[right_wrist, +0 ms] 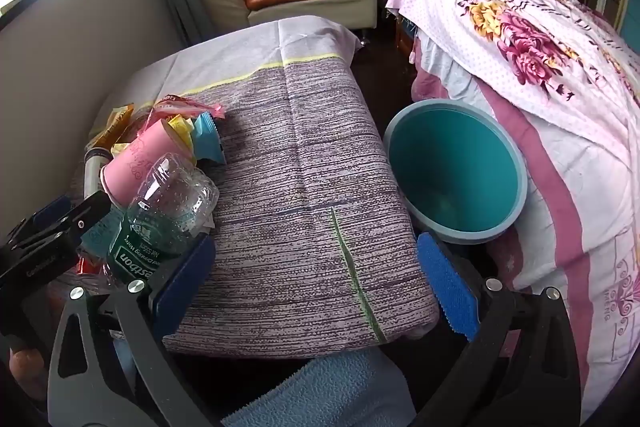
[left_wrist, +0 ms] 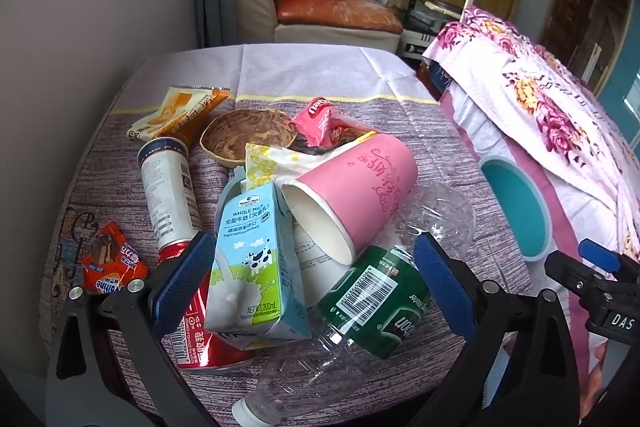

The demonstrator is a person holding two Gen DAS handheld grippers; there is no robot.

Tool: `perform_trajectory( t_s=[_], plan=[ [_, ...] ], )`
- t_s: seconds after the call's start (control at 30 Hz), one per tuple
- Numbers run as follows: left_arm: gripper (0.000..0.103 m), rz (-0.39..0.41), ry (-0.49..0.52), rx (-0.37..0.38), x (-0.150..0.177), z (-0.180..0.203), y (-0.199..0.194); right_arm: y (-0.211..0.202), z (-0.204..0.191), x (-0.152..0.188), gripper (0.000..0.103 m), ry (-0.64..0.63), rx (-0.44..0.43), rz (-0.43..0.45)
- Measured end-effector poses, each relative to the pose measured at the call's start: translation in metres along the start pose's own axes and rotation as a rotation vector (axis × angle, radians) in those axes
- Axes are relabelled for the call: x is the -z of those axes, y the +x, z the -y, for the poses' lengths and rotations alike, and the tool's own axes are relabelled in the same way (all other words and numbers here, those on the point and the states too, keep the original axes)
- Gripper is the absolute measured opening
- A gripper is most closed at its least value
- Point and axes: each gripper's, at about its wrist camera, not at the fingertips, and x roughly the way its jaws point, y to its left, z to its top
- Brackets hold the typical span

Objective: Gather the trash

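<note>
the clear bottle (left_wrist: 340, 311) lies under the wide-open left tool (left_wrist: 312, 287), right tool (right_wrist: 316, 287) open and empty; closing could topple the milk carton (left_wrist: 252, 259).

Milk carton (left_wrist: 248, 263), pink cup (left_wrist: 356, 195) and clear bottle (left_wrist: 360, 307) lie heaped; teal bin (right_wrist: 456, 171) stands empty.
</note>
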Motion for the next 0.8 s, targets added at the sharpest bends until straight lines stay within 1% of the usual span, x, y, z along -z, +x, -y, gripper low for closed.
perform_trajectory(
  t_s=[0.1,0.13,0.27,0.3,0.8],
  plan=[
    [0.099,0.0,-0.001,-0.001,0.001,0.002,-0.004,0.0,0.001,0.001,0.097,0.0,0.001,0.0],
    [0.099,-0.003,-0.006,0.0,-0.002,-0.003,0.002,0.0,0.001,0.001,0.097,0.0,0.001,0.0],
    [0.099,-0.003,-0.006,-0.005,-0.001,-0.003,-0.001,-0.001,0.002,0.0,0.097,0.0,-0.001,-0.002],
    [0.099,-0.003,-0.005,-0.002,0.0,-0.004,0.006,-0.001,0.002,0.0,0.097,0.0,0.0,-0.002],
    [0.099,-0.007,-0.007,-0.002,0.0,-0.009,0.005,-0.001,0.002,-0.003,0.097,0.011,-0.002,-0.013]
  ],
)
